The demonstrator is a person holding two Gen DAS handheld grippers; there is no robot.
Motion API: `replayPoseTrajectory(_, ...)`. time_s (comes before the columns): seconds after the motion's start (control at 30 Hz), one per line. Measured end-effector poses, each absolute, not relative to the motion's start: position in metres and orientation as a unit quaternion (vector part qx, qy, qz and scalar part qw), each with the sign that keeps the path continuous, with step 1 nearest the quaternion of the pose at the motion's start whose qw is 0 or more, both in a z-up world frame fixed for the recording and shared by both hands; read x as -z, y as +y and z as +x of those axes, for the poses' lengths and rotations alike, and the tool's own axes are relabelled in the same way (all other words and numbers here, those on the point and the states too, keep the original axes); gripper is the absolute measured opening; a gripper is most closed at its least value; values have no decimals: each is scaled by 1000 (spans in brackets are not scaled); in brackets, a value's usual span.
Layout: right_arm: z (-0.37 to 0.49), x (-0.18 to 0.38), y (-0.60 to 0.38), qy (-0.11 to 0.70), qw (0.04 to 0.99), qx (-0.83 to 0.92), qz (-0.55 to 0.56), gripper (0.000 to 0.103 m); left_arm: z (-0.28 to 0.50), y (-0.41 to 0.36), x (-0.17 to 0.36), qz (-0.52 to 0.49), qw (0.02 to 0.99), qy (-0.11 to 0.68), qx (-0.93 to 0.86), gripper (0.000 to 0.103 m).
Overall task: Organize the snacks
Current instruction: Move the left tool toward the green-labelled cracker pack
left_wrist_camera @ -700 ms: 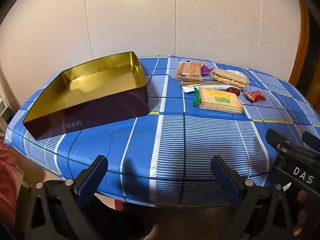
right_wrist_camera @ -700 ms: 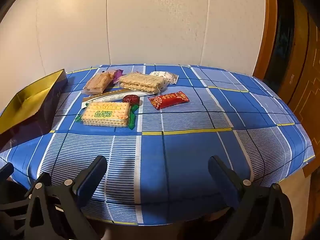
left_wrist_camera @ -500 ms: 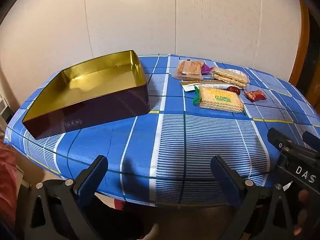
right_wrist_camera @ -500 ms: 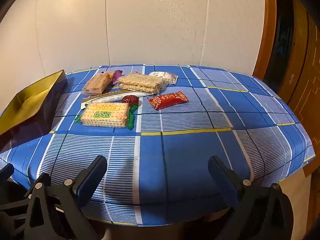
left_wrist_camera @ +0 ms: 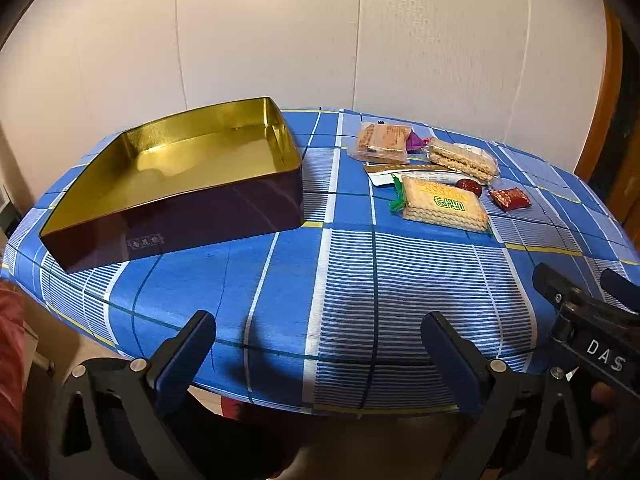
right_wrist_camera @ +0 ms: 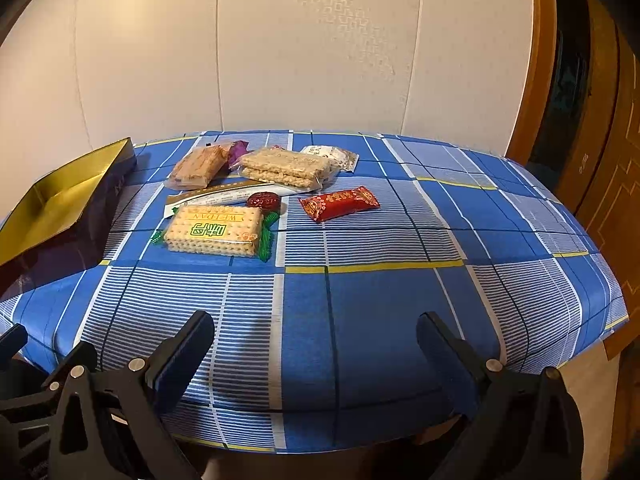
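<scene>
A shallow rectangular tin [left_wrist_camera: 172, 184], gold inside and dark purple outside, was seen empty at the left of the blue checked tablecloth [left_wrist_camera: 352, 280]. To its right, well apart, the snacks were clustered, nearest among them a clear-wrapped cracker pack with green ends [right_wrist_camera: 216, 232]. Its long axis was laid roughly parallel to the table's near edge. The left gripper [left_wrist_camera: 320, 344] was held spread and empty, short of the tin. The right gripper [right_wrist_camera: 316, 340], likewise spread and empty, was judged nearer: the pack lay ahead of it and slightly toward the tin.
</scene>
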State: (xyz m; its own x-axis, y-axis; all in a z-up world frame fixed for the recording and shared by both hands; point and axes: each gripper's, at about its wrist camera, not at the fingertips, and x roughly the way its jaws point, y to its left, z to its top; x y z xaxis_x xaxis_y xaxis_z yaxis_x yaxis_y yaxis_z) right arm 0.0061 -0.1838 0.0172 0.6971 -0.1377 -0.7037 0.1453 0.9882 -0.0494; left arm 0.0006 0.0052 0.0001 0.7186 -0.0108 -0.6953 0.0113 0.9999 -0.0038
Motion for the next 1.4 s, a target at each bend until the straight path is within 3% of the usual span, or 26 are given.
replayPoseTrajectory(0.57,9,-16,-189,381,922,72,9,103,3,-9,-2,7,930,366,23,103)
replayPoseTrajectory(1.2,45,-16,-265,374,924,76,36,103,43,-41,-18,3,893,432,127,98)
replayPoseTrajectory(1.4,49,7,-299,380,918,72,87,103,86,-54,-17,8,867,472,162,53)
